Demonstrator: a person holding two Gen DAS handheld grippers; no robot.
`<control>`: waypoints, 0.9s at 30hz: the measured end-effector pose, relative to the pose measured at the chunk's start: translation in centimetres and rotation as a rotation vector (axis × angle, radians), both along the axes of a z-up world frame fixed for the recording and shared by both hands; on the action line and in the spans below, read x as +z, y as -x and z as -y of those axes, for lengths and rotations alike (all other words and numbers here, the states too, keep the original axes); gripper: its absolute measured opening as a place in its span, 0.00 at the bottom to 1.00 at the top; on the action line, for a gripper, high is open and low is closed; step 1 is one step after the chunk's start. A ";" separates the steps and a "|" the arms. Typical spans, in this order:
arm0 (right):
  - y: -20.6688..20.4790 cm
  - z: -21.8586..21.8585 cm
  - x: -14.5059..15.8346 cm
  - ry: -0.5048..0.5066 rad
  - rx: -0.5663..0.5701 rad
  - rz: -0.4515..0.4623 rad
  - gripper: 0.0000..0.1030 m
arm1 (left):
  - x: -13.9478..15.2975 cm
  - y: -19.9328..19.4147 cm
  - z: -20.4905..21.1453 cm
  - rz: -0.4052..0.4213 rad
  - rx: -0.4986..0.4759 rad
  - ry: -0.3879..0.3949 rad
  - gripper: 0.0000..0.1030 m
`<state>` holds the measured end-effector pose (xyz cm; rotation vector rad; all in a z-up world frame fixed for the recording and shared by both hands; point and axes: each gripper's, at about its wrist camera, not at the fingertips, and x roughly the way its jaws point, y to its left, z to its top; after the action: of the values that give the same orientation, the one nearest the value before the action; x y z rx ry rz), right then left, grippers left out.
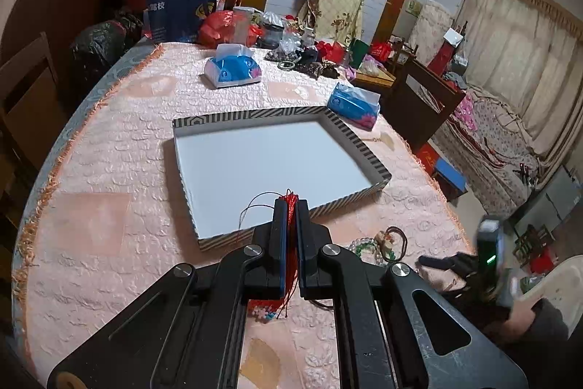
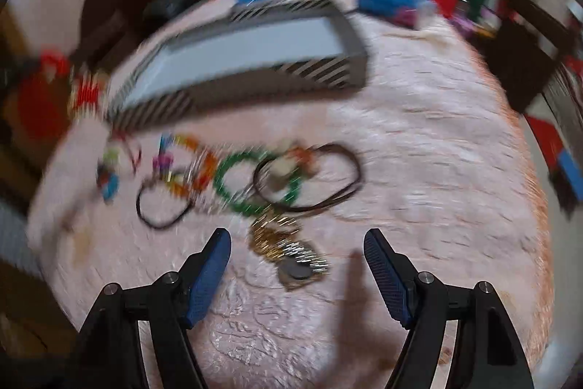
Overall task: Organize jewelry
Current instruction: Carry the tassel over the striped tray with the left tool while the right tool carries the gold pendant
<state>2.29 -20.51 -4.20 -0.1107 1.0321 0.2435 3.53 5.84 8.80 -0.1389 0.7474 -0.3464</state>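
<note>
My left gripper (image 1: 290, 203) is shut on a red tasselled cord ornament (image 1: 290, 243), held over the near rim of a shallow white tray with striped sides (image 1: 364, 148); the tassel hangs down between the fingers. In the blurred right wrist view my right gripper (image 2: 297, 237) stands open above the pink cloth, nothing between its pads. Just ahead of it lies a gold chain with a dark round pendant (image 2: 288, 250). Beyond that lie a green bead bracelet (image 2: 226, 185), dark cord loops (image 2: 342, 170) and a multicoloured bracelet (image 2: 193, 163). The right gripper (image 1: 488, 254) shows blurred at the left view's right edge.
Two blue tissue packs (image 1: 233, 68) (image 1: 353, 104) lie beyond the tray. Bags, bottles and clutter (image 1: 226, 24) crowd the table's far end. The round table's fringed edge (image 1: 51, 177) curves left; a wooden chair (image 1: 29, 86) stands there. A sleeve and hand (image 1: 535, 319) show at lower right.
</note>
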 end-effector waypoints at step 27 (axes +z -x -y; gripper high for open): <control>-2.3 1.9 8.8 -0.141 -0.101 0.132 0.26 | 2.4 -1.9 0.3 0.045 -0.003 -0.007 0.03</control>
<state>4.57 -22.38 4.59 0.0524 0.8834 0.2134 5.42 5.55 11.22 -0.1234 0.7045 -0.3484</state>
